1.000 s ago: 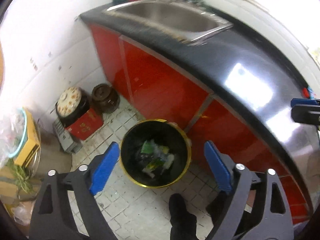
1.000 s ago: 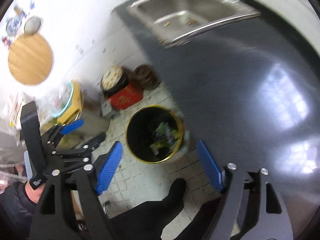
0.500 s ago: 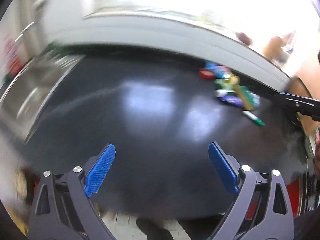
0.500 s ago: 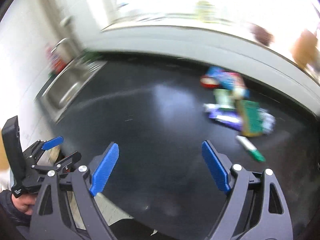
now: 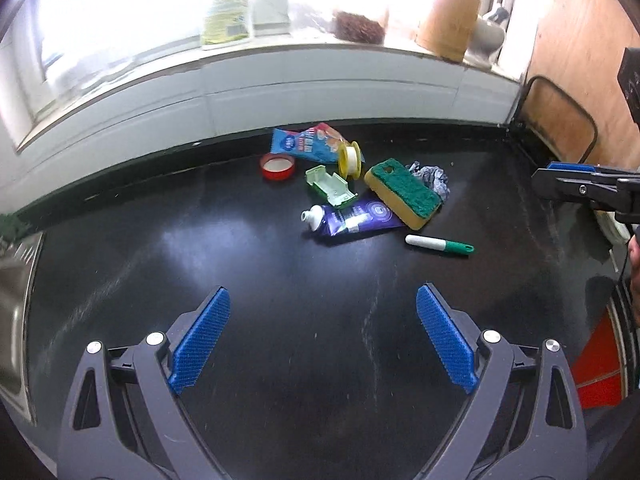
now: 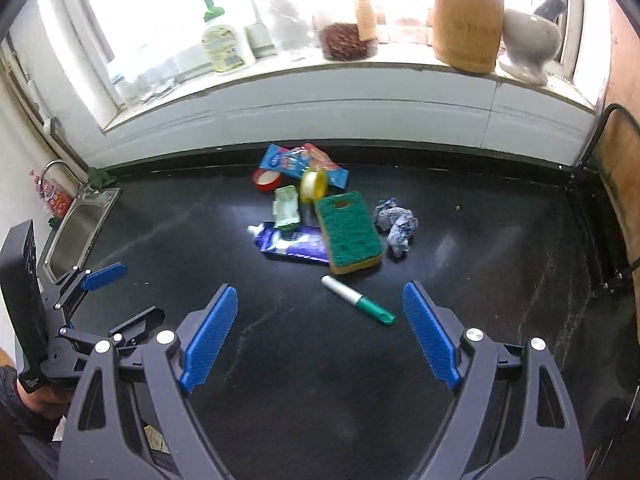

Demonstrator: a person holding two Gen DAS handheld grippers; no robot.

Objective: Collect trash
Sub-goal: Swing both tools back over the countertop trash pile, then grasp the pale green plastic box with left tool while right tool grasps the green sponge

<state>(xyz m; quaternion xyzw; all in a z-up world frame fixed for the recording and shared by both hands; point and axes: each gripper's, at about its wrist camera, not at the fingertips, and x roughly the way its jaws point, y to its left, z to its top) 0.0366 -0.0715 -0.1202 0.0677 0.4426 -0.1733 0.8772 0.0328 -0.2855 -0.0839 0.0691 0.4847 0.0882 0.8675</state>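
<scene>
A heap of trash lies near the back of the black counter (image 5: pixel 200 264): a blue snack wrapper (image 5: pixel 304 145), a red lid (image 5: pixel 277 166), a yellow tape roll (image 5: pixel 350 160), a pale green case (image 5: pixel 330 187), a purple tube (image 5: pixel 352 220), a green-and-yellow sponge (image 5: pixel 404 193), crumpled foil (image 5: pixel 434 178) and a green-capped marker (image 5: pixel 440 245). My left gripper (image 5: pixel 323 340) hangs open and empty over bare counter in front of the heap. My right gripper (image 6: pixel 320 334) is open too, empty, with the marker (image 6: pixel 358 300) just beyond its fingertips. The sponge (image 6: pixel 348 232) and tube (image 6: pixel 292 242) lie farther back.
A steel sink (image 6: pixel 78 232) is set into the counter at the left. The window sill holds a bottle (image 6: pixel 224 40), a wooden holder (image 6: pixel 468 20) and a white vase (image 6: pixel 528 44). A black rack (image 6: pixel 600 200) stands at the right end. Red cabinet fronts (image 5: pixel 600 368) show below.
Both grippers have swung up from the yellow-rimmed bin on the floor to the counter and now face the trash heap. Both stayed open and empty.
</scene>
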